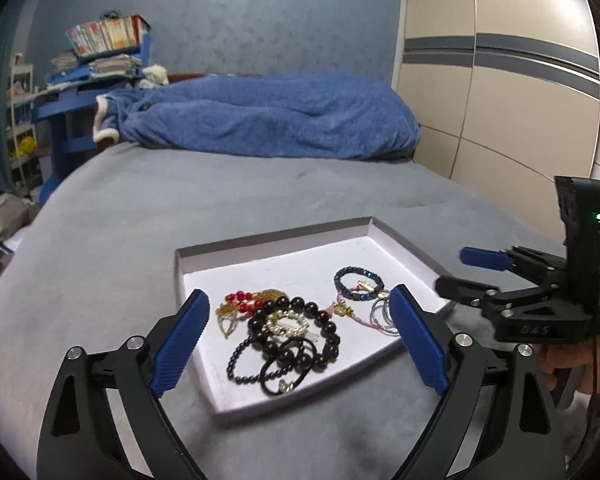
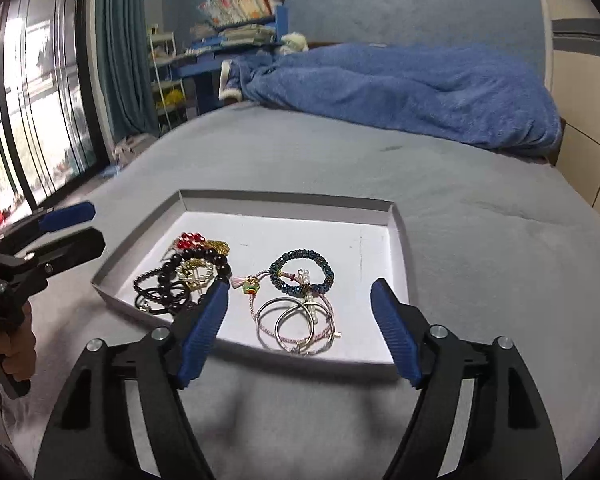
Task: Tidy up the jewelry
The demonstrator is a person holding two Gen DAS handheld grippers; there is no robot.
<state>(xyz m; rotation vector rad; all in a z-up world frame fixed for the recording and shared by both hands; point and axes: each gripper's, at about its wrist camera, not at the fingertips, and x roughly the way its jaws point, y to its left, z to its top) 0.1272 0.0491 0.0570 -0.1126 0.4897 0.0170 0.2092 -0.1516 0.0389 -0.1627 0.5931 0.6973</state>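
- Blue-padded left gripper (image 1: 300, 340) sits closest to the lens, jaws spread wide, holding nothing, straddling the jewelry pile.
- Right gripper (image 2: 300, 320) is wide open too, empty, hovering over the silver hoops (image 2: 300, 326).
- Jewelry all lies inside a shallow white tray (image 1: 260, 246) on the grey bed (image 1: 140, 208).
- Black bead bracelet (image 1: 296, 326) tangles with a black hair tie (image 1: 288, 372) at its 6 o'clock.
- Teal beaded bracelet (image 1: 358, 283) lies off at 2 o'clock, red beads (image 1: 240, 300) at 10.
- Blue blanket (image 1: 268, 116) is bunched at the far end.
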